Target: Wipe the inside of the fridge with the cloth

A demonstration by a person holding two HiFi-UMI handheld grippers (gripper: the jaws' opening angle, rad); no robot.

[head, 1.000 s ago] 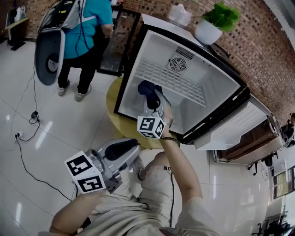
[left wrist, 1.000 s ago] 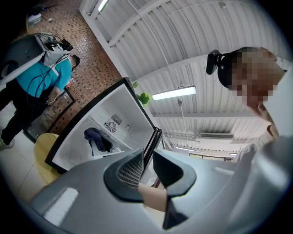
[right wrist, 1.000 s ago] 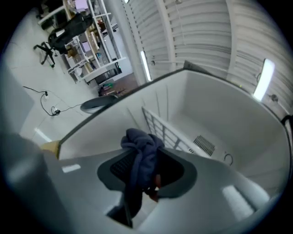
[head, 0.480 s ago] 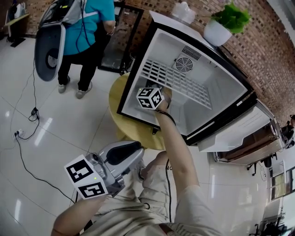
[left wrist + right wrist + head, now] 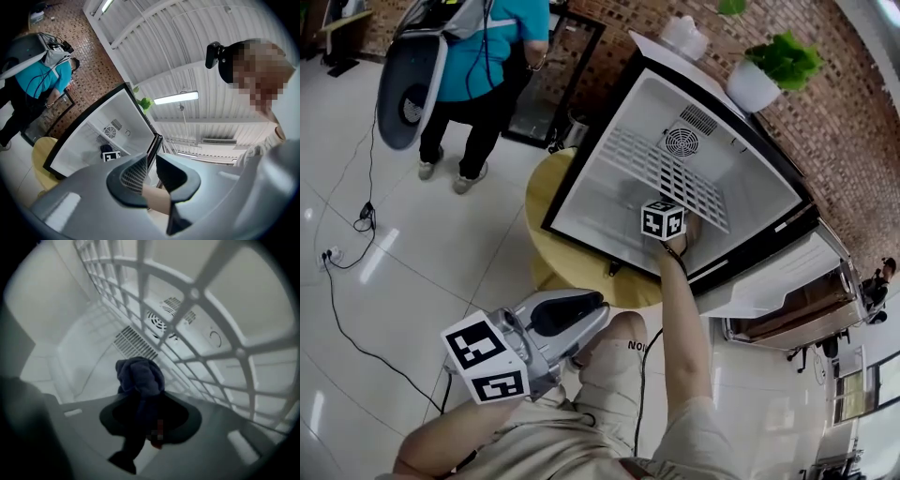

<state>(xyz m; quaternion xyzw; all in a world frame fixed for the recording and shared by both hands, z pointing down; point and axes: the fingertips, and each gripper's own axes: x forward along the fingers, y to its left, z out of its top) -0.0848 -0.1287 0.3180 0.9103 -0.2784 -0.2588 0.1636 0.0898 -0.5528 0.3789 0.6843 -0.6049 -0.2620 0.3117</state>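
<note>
The open fridge [image 5: 581,206] stands white inside, with a wire shelf [image 5: 656,169] and a round fan [image 5: 682,142] on its back wall. My right gripper [image 5: 662,220] reaches into it at the right, just under the shelf. In the right gripper view my right gripper [image 5: 147,401] is shut on a bunched dark blue cloth [image 5: 140,376], close to the inner wall below the shelf [image 5: 197,310]. In the head view the marker cube hides the cloth. My left gripper [image 5: 586,314] hangs low outside the fridge; its jaws [image 5: 149,164] are shut, holding nothing.
The fridge rests on a round yellow table [image 5: 546,202], its door [image 5: 769,272] swung out to the right. A person in a teal shirt [image 5: 487,56] stands at the back left. A potted plant [image 5: 769,75] sits on the fridge. Cables [image 5: 337,253] lie on the tiled floor.
My right gripper has moved with the cloth from the fridge's front left to its right side, deeper under the shelf. The cloth is now hidden in the head view. The left gripper has barely moved.
</note>
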